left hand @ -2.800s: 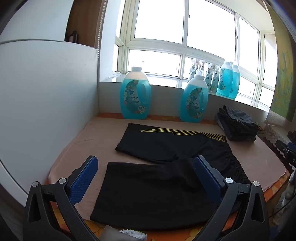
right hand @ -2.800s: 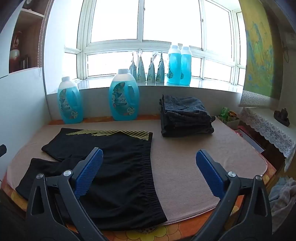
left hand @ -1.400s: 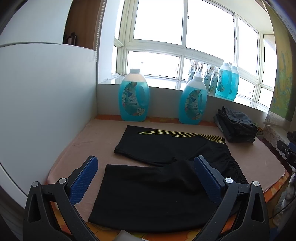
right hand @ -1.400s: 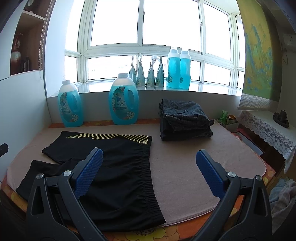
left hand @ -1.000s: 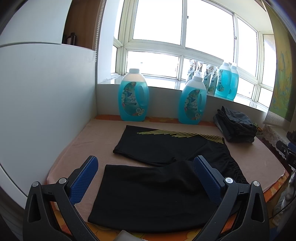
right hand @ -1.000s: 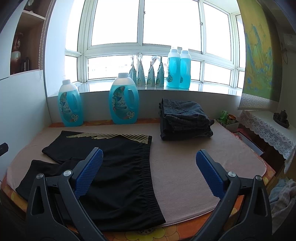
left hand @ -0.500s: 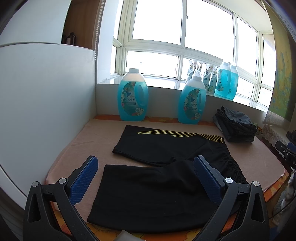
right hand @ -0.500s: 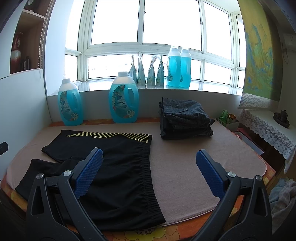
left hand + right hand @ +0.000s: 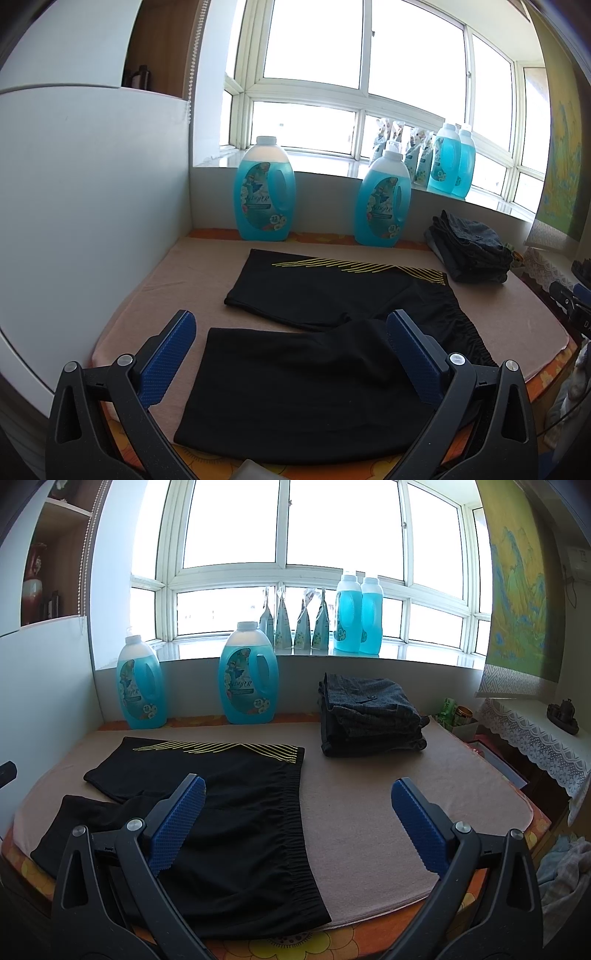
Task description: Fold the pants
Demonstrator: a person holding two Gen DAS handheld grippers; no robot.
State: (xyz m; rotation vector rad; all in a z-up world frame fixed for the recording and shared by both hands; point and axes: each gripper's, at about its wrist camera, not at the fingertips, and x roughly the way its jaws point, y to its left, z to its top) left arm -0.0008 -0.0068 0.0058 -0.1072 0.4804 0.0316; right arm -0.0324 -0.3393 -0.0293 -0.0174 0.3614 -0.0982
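While both grippers are held open and empty, the pants (image 9: 325,354) are seen flat below-ahead, waistband toward the right gripper (image 9: 297,825), leg hems nearer the left gripper (image 9: 291,356).

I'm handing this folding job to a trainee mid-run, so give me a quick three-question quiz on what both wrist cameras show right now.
1. True or false: the black shorts with yellow stripes lie spread flat, unfolded, on the tan padded table.
2. Multiple choice: the stack of folded dark grey clothes sits A) on the windowsill, B) at the table's far right, C) under the shorts.
3. Fill in: the left gripper and right gripper both have jaws that are ____ and hold nothing.

Key: 1 true; 2 B; 3 open.
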